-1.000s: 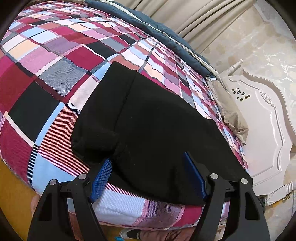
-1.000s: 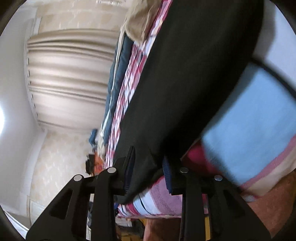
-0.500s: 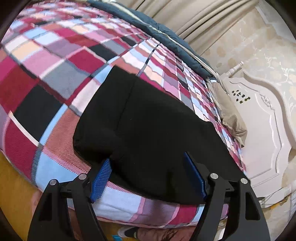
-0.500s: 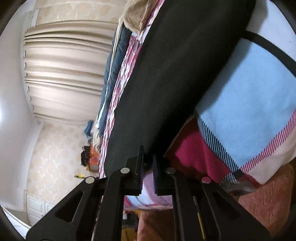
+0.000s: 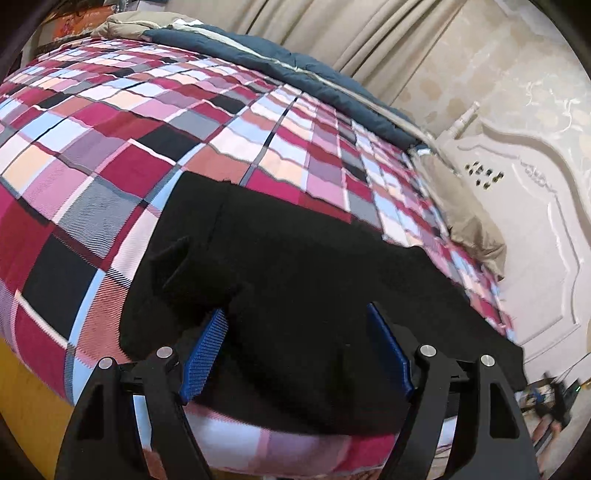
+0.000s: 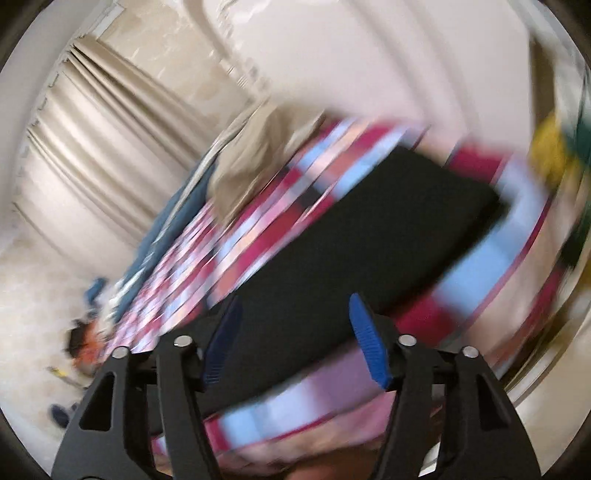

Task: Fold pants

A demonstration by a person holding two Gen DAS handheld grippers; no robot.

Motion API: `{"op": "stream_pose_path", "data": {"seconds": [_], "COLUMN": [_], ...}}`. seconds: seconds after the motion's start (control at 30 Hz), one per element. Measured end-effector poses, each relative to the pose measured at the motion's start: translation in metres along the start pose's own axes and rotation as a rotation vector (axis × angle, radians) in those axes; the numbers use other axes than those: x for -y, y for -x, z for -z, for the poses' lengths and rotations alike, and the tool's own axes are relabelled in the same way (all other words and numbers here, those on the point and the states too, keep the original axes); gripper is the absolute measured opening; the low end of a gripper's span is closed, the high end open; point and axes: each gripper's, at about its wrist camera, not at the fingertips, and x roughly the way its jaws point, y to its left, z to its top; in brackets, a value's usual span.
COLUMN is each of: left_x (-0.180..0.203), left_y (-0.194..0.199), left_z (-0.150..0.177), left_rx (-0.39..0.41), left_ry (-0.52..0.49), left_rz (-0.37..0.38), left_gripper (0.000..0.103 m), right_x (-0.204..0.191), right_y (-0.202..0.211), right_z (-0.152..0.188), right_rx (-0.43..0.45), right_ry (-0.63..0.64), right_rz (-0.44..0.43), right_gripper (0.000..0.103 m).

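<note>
The black pants (image 5: 295, 280) lie flat along the near edge of a bed with a red, pink and blue checked cover (image 5: 122, 136). A small fold of cloth sticks up near their left end. My left gripper (image 5: 295, 332) is open just above the pants' near edge, with nothing between its blue pads. In the blurred right wrist view the pants (image 6: 369, 240) stretch away along the bed edge. My right gripper (image 6: 293, 325) is open over their near end and holds nothing.
A white carved headboard (image 5: 517, 229) stands at the right end of the bed. A beige pillow (image 5: 461, 218) lies beside it. A dark blue quilt (image 5: 280, 62) runs along the far side, before beige curtains (image 5: 332, 29). Floor clutter (image 6: 85, 350) lies beyond the foot.
My right gripper was shut on the pants' edge and has now opened and swung up and away, blurring its view. My left gripper stayed open and shifted slightly over the pants.
</note>
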Motion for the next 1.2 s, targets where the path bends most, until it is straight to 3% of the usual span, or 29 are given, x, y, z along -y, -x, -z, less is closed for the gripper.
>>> {"op": "stream_pose_path", "data": {"seconds": [0.1, 0.17, 0.27, 0.43, 0.5, 0.53, 0.6, 0.63, 0.67, 0.73, 0.83, 0.9, 1.03, 1.2], "left_x": [0.0, 0.002, 0.002, -0.005, -0.008, -0.009, -0.011, -0.012, -0.012, -0.012, -0.012, -0.011, -0.013, -0.015], "left_y": [-0.008, -0.01, -0.009, -0.01, -0.009, -0.009, -0.008, -0.008, -0.009, -0.01, -0.01, -0.011, -0.01, -0.009], "left_z": [0.004, 0.006, 0.007, 0.006, 0.006, 0.006, 0.006, 0.006, 0.007, 0.007, 0.007, 0.007, 0.007, 0.007], "left_rx": [-0.007, -0.006, -0.003, 0.003, 0.01, 0.01, 0.014, 0.016, 0.017, 0.018, 0.015, 0.01, 0.006, 0.006], "left_ry": [-0.029, -0.056, -0.064, -0.025, -0.009, -0.004, 0.005, 0.011, 0.013, 0.011, -0.007, -0.021, -0.026, -0.018], "left_rz": [-0.016, -0.014, 0.002, 0.061, 0.084, 0.091, 0.106, 0.113, 0.115, 0.114, 0.105, 0.105, 0.121, 0.146], "left_gripper": [0.075, 0.079, 0.084, 0.088, 0.088, 0.088, 0.088, 0.088, 0.088, 0.088, 0.088, 0.088, 0.088, 0.088], "right_x": [0.02, 0.035, 0.056, 0.069, 0.07, 0.069, 0.059, 0.055, 0.051, 0.043, 0.035, 0.031, 0.008, -0.063], "right_y": [-0.012, -0.036, -0.06, -0.1, -0.107, -0.107, -0.114, -0.116, -0.116, -0.114, -0.11, -0.1, -0.075, -0.038], "right_z": [-0.041, -0.066, -0.084, -0.09, -0.087, -0.086, -0.082, -0.08, -0.078, -0.077, -0.077, -0.082, -0.094, -0.099], "right_rx": [0.008, -0.05, -0.104, -0.221, -0.258, -0.265, -0.292, -0.306, -0.318, -0.343, -0.351, -0.332, -0.286, -0.247], "right_ry": [0.098, 0.148, 0.166, 0.143, 0.153, 0.167, 0.24, 0.266, 0.27, 0.262, 0.244, 0.184, 0.102, 0.118], "right_rz": [0.153, 0.255, 0.296, 0.224, 0.238, 0.248, 0.308, 0.32, 0.305, 0.279, 0.294, 0.252, 0.132, -0.05], "right_gripper": [0.062, 0.062, 0.062, 0.078, 0.079, 0.077, 0.061, 0.048, 0.031, 0.019, 0.017, 0.017, 0.017, 0.017]}}
